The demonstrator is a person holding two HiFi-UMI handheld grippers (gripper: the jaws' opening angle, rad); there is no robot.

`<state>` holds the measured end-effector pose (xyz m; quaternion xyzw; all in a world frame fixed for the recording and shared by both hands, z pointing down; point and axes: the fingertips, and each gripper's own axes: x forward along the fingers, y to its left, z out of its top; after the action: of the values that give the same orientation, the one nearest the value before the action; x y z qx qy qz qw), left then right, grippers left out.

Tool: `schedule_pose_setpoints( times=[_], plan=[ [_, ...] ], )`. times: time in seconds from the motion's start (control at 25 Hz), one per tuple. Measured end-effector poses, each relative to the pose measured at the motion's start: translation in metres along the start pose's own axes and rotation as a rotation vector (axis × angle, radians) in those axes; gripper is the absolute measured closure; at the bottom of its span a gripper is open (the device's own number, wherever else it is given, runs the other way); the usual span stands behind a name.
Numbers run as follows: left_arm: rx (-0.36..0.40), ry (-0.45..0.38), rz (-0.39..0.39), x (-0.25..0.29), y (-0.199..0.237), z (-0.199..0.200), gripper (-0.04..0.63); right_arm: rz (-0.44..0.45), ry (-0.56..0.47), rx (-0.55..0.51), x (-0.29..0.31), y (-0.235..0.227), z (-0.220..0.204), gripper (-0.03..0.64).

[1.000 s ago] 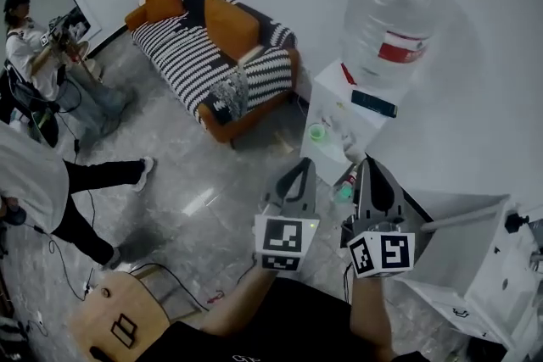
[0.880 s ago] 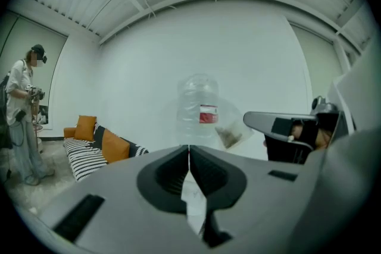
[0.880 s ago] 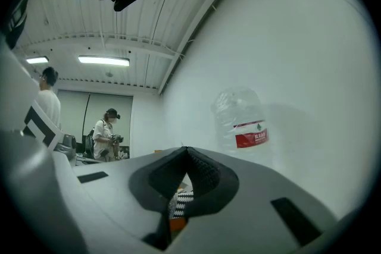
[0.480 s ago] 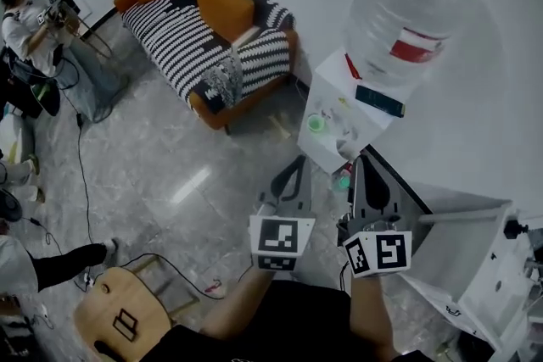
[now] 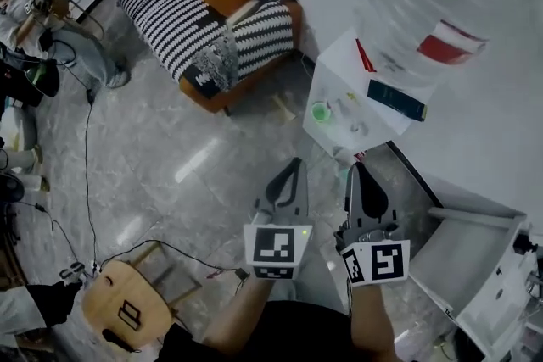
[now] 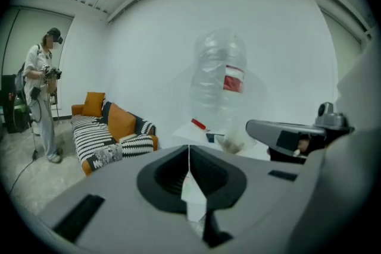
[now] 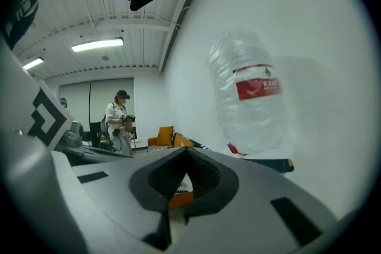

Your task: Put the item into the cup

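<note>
A white water dispenser (image 5: 352, 89) with a large clear bottle (image 5: 441, 4) stands ahead at the upper right. On its top are a small green cup (image 5: 320, 111), a red item (image 5: 363, 55) and a dark flat box (image 5: 395, 99). My left gripper (image 5: 294, 165) and right gripper (image 5: 356, 169) are side by side above the floor, just short of the dispenser, both shut with nothing between the jaws. In the left gripper view the shut left gripper (image 6: 189, 147) points at the bottle (image 6: 217, 83). The right gripper view has the shut right gripper (image 7: 186, 150) below the bottle (image 7: 253, 98).
A striped sofa (image 5: 204, 13) with orange cushions stands at the back left. A wooden chair (image 5: 127, 305) is near my lower left, with cables on the floor. An open white cabinet (image 5: 475, 258) is at the right. Another person (image 5: 34, 4) stands far left.
The view has moved closer to the dispenser, which now sits larger and nearer the grippers. The person who walked past at the left is out of sight. Both grippers stayed shut.
</note>
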<state>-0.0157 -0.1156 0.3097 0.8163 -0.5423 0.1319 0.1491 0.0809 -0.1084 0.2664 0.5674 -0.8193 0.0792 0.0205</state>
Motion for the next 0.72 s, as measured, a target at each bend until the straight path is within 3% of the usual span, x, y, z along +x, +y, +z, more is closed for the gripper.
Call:
schedule_pose_setpoints(
  times=[0.36,0.72],
  plan=[
    [-0.049,0.13,-0.015,0.059,0.008,-0.093,0.581,0.025,0.128,-0.002,0.052,-0.027,-0.095,0.607],
    [-0.089,0.181,0.037,0.097,0.044,-0.164,0.581,0.028,0.136,0.042,0.12,-0.035,-0.178,0.607]
  ],
)
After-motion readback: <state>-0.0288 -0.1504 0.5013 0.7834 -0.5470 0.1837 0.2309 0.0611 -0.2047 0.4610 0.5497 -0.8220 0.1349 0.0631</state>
